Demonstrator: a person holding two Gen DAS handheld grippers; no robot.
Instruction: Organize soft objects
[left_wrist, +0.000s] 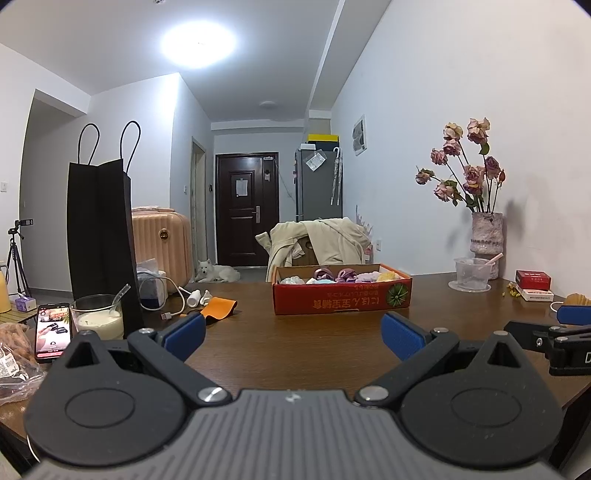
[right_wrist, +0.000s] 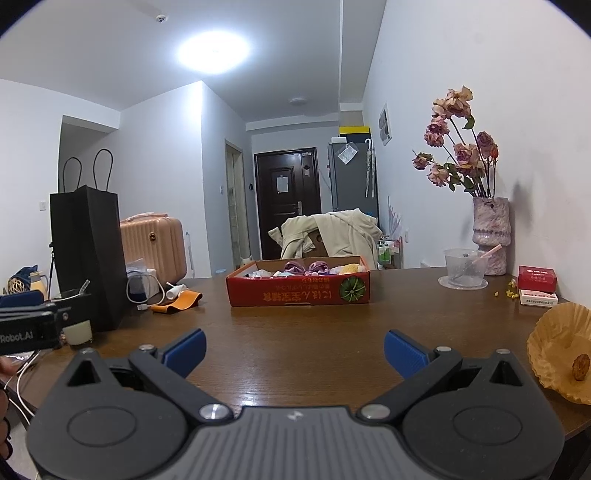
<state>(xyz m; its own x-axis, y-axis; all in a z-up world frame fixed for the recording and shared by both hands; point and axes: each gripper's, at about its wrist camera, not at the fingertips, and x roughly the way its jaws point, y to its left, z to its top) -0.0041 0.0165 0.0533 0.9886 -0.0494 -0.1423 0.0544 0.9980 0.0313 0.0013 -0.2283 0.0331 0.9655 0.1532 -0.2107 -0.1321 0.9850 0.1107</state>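
A red cardboard box (left_wrist: 341, 297) stands on the brown table ahead, also in the right wrist view (right_wrist: 299, 291). It holds several soft rolled items in purple (left_wrist: 334, 274), yellow and pale colours; they show in the right wrist view too (right_wrist: 306, 267). My left gripper (left_wrist: 293, 338) is open and empty, low over the table, well short of the box. My right gripper (right_wrist: 295, 350) is open and empty, likewise short of the box. Each gripper's body shows at the edge of the other's view.
A black paper bag (left_wrist: 99, 240), a glass of milky liquid (left_wrist: 98, 319), a phone (left_wrist: 53, 328), a charger cable and an orange pouch (left_wrist: 219, 308) lie at the left. A vase of dried roses (right_wrist: 489, 232), a plastic cup, red boxes and paper liners (right_wrist: 561, 347) stand at the right.
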